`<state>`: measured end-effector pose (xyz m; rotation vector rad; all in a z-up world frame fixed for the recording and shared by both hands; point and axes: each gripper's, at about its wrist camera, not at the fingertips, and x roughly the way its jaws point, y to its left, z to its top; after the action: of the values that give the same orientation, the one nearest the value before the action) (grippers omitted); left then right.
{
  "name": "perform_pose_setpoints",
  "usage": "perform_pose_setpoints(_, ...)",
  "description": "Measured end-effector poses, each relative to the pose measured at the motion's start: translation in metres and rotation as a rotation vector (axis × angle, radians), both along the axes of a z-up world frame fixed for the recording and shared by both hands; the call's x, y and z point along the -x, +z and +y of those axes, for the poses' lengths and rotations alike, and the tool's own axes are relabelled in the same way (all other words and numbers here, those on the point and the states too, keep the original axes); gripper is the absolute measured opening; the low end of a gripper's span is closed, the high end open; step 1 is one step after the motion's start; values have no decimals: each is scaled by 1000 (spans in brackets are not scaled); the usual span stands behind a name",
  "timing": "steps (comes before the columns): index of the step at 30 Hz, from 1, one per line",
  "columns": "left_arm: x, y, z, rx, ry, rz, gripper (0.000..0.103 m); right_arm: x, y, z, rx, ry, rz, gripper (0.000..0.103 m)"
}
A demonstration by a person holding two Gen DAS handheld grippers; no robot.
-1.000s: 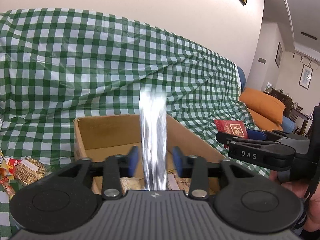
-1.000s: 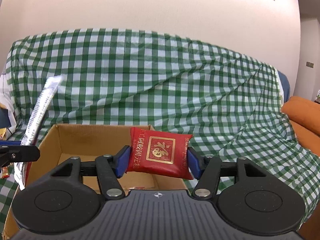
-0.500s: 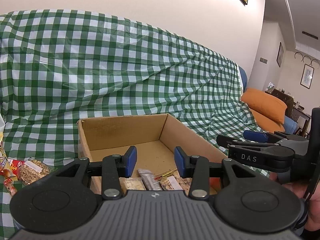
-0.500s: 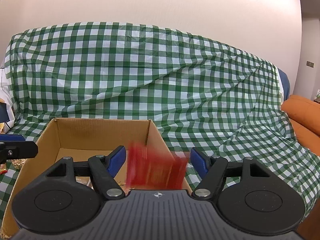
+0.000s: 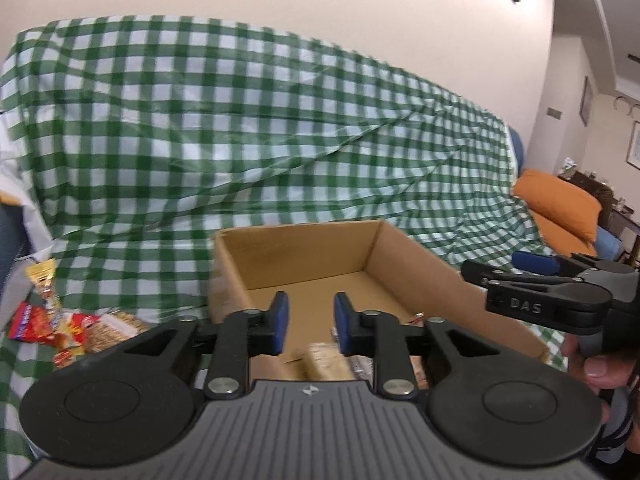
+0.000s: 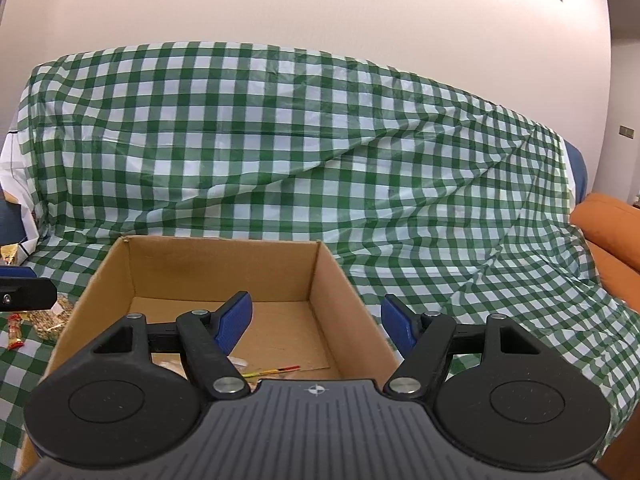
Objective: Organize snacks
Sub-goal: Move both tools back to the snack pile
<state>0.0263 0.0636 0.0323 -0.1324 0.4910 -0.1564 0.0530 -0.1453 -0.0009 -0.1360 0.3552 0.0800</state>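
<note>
An open cardboard box [image 5: 416, 264] stands on the green checked cloth, also in the right wrist view [image 6: 332, 276]. Several snack packets [image 5: 326, 362] lie on its floor, near the front; some show in the right wrist view [image 6: 272, 371]. My left gripper [image 5: 307, 322] is open and empty above the box's near left part. My right gripper [image 6: 316, 322] is open wide and empty over the box's right wall; it also shows in the left wrist view [image 5: 532, 270]. More snack packets [image 5: 68, 326] lie on the cloth left of the box.
The green checked cloth [image 6: 320, 152] covers a sofa back and seat. An orange cushion [image 5: 560, 204] lies at the right. Loose snacks [image 6: 44, 320] lie at the left of the box. A wall rises behind.
The left gripper let go of a silver packet and the right gripper let go of a red packet; both dropped into the box. Both grippers opened, and the left view shifted leftward.
</note>
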Motion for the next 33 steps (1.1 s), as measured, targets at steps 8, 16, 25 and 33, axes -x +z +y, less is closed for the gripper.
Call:
perform_pose_setpoints(8,-14,-1,45,39,64,118,23,-1,-2,26,13,41,2,72)
perform_pose_setpoints(16,-79,0,131,181,242,284,23,1,-3,30,-6,46,20,72)
perform_pose_setpoints(25,-97,-43,187,79,438,405,34,-7,-7,44,-27,53,57,72)
perform_pose_setpoints(33,-114,-61,218,213,514,458,66,-13,-12,76,-47,92,69,72)
